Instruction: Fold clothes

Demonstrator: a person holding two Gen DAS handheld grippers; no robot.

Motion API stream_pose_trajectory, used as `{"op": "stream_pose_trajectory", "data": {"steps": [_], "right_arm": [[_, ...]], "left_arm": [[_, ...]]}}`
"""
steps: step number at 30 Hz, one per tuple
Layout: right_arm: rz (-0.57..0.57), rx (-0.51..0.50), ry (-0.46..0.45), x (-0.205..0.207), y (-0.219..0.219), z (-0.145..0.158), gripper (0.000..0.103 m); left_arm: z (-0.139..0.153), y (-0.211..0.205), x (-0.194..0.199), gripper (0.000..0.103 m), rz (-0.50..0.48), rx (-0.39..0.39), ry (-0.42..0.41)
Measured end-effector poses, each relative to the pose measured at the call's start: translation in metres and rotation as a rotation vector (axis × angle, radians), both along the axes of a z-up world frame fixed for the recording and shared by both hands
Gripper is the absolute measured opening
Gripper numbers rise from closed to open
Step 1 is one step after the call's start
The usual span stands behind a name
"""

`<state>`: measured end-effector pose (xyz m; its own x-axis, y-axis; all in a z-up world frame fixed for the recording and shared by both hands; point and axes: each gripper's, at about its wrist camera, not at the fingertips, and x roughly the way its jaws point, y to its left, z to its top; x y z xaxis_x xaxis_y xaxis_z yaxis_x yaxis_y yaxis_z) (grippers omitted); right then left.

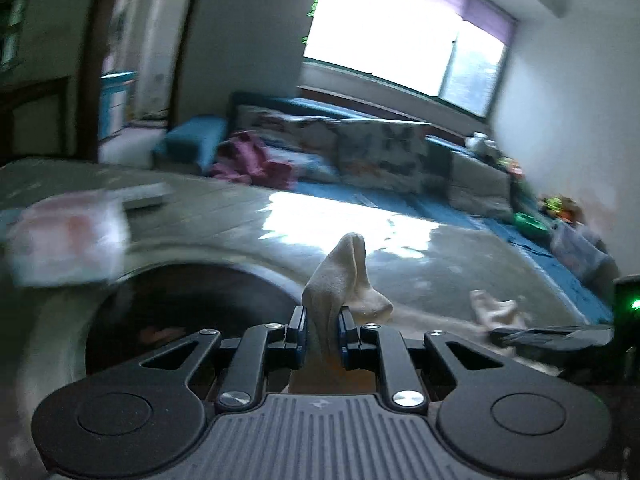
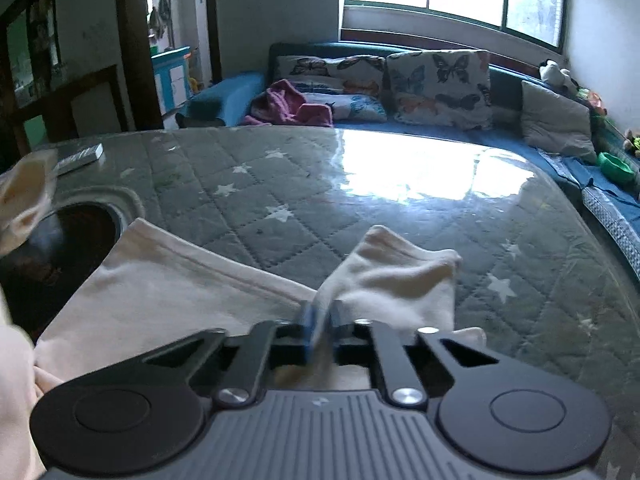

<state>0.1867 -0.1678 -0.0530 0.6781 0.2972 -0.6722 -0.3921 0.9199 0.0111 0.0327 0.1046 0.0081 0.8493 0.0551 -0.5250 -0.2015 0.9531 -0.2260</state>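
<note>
**Cream cloth pinched in both claws**

The cream cloth [image 2: 168,292] lay spread on the counter [image 2: 304,184], which had a grey quilted cover with white stars. The right claw [image 2: 320,320] was squeezed tight on a bunched corner of it. The left claw [image 1: 322,326] was clamped on another cream piece [image 1: 344,276], which stuck up in a soft peak. A dark round hole [image 2: 68,240] sat in the counter beside the cloth. A blue sofa [image 2: 400,120] stood behind.

Colours and patterns, both wrist views

Garment [image 2: 168,280] cream-white, plain. Counter [image 2: 280,184] grey-green, diamond-quilted, white stars, glossy. Cushions [image 2: 440,80] white with butterfly print; sofa [image 2: 228,92] teal-blue; cloth on it [image 2: 288,104] magenta. Tools [image 1: 322,330] [image 2: 320,330] black, blue pads [image 1: 303,336].
</note>
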Motion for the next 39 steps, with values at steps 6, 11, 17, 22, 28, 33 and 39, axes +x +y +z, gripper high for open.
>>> {"op": "stream_pose_trajectory", "data": {"steps": [6, 11, 17, 22, 28, 33, 39], "right_arm": [[-0.051, 0.022, -0.071, -0.023, -0.026, 0.02, 0.002], [-0.12, 0.058, -0.142, -0.055, -0.066, 0.047, 0.002], [-0.246, 0.09, -0.207, -0.11, -0.125, 0.068, 0.002], [-0.396, 0.103, -0.189, -0.162, -0.179, 0.056, 0.002], [-0.547, 0.089, -0.08, -0.183, -0.225, 0.025, 0.002], [-0.599, 0.065, -0.057, -0.188, -0.243, 0.017, 0.007], [-0.512, 0.058, -0.098, -0.189, -0.234, 0.026, 0.023]], "left_arm": [[-0.008, 0.032, -0.053, 0.017, 0.128, -0.013, 0.044], [-0.013, 0.041, -0.092, 0.017, 0.181, -0.028, 0.06], [-0.015, 0.042, -0.129, 0.017, 0.203, -0.039, 0.067], [-0.019, 0.045, -0.153, 0.016, 0.228, -0.056, 0.083], [-0.025, 0.049, -0.173, 0.017, 0.259, -0.051, 0.132], [-0.021, 0.052, -0.183, 0.024, 0.279, -0.021, 0.154], [-0.002, 0.051, -0.193, 0.026, 0.285, 0.042, 0.116]]}}
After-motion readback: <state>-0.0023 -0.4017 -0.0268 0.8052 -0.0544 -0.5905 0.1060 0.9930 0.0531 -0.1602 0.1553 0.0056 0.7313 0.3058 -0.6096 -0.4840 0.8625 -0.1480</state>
